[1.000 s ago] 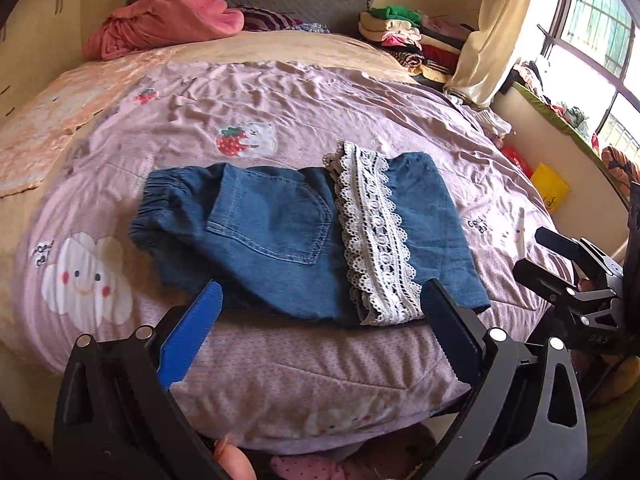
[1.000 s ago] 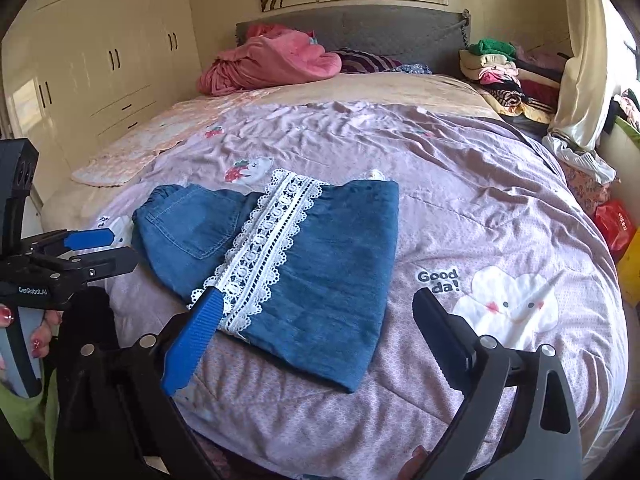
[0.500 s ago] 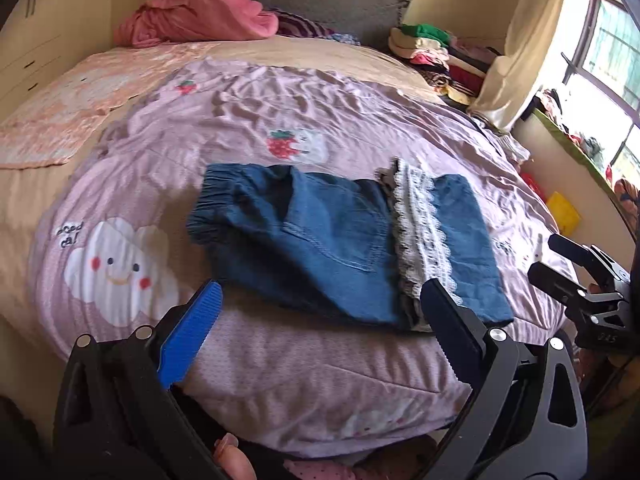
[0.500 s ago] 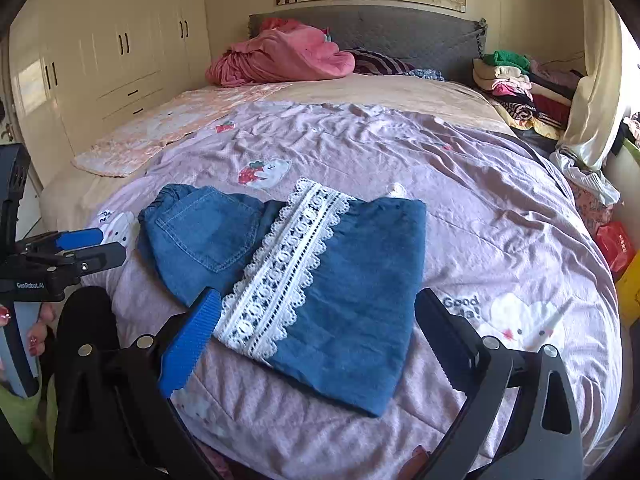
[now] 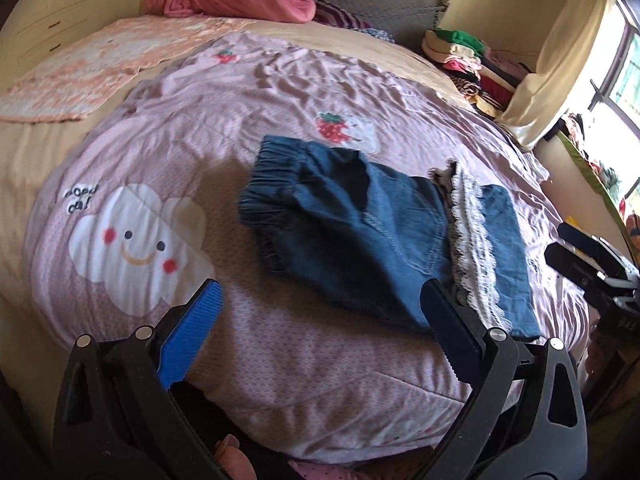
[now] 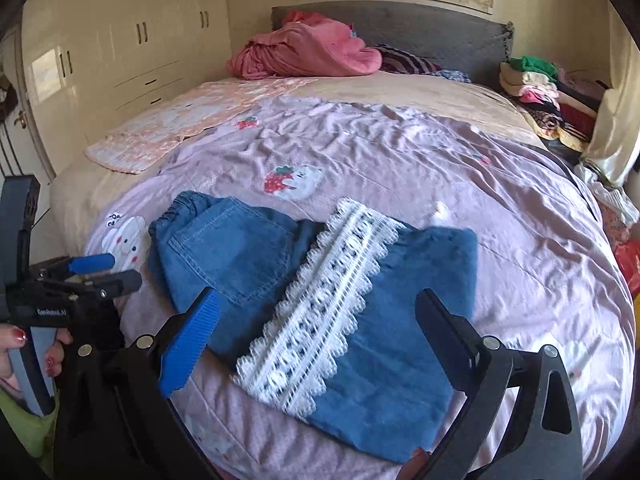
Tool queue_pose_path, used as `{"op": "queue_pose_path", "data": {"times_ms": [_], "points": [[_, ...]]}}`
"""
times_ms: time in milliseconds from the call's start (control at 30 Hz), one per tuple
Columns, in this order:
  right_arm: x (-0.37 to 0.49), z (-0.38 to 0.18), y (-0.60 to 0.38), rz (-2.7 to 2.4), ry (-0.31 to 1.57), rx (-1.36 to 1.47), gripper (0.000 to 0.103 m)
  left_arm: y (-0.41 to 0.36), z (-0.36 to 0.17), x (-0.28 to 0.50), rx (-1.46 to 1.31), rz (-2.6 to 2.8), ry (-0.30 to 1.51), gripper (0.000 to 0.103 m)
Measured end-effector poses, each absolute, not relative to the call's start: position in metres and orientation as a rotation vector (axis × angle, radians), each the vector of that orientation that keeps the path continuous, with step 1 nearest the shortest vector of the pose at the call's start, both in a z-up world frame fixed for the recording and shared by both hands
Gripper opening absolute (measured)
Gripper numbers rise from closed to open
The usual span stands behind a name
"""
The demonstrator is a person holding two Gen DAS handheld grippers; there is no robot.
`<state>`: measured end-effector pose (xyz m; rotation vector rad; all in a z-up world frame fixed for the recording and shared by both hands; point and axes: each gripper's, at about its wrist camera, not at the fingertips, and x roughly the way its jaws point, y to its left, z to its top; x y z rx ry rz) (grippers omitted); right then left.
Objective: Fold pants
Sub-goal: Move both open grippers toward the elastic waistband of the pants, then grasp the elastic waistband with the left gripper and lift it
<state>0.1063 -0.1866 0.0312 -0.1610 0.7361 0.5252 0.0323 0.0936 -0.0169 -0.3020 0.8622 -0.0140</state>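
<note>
Folded blue denim pants (image 6: 320, 292) with a white lace band (image 6: 320, 308) lie flat on the pink cartoon-print bedspread (image 6: 440, 168), just ahead of both tools. Left tool (image 5: 320, 320): fingers spread wide, empty, held above the bed's near edge, waistband ahead of it. Right tool (image 6: 316, 328): fingers wide apart, empty, lace band straight ahead.

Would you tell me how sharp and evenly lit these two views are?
Left wrist view: the blue denim pants look soft with motion blur, and the window is blown out. Right wrist view: the white lace band is smeared, the lighting is even, and fisheye bending curves the bed edge.
</note>
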Motion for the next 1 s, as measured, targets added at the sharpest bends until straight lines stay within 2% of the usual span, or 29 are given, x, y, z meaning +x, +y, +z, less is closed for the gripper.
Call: {"op": "queue_pose_path", "data": {"times_ms": [567, 733, 900, 1000], "points": [[0.187, 0.034, -0.092, 0.797, 0.819, -0.291, 0.097, 0.126, -0.048, 0.05, -0.611, -0.113, 0.904, 0.093], [0.21, 0.023, -0.061, 0.882, 0.888, -0.313, 0.097, 0.135, -0.059, 0.065, -0.703, -0.108, 0.912, 0.08], [0.222, 0.01, -0.027, 0.963, 0.944, -0.376, 0.097, 0.133, -0.066, 0.076, -0.698, -0.117, 0.926, 0.053], [0.228, -0.001, -0.008, 0.995, 0.982, -0.411, 0.096, 0.13, -0.072, 0.079, -0.67, -0.11, 0.939, 0.053]]}}
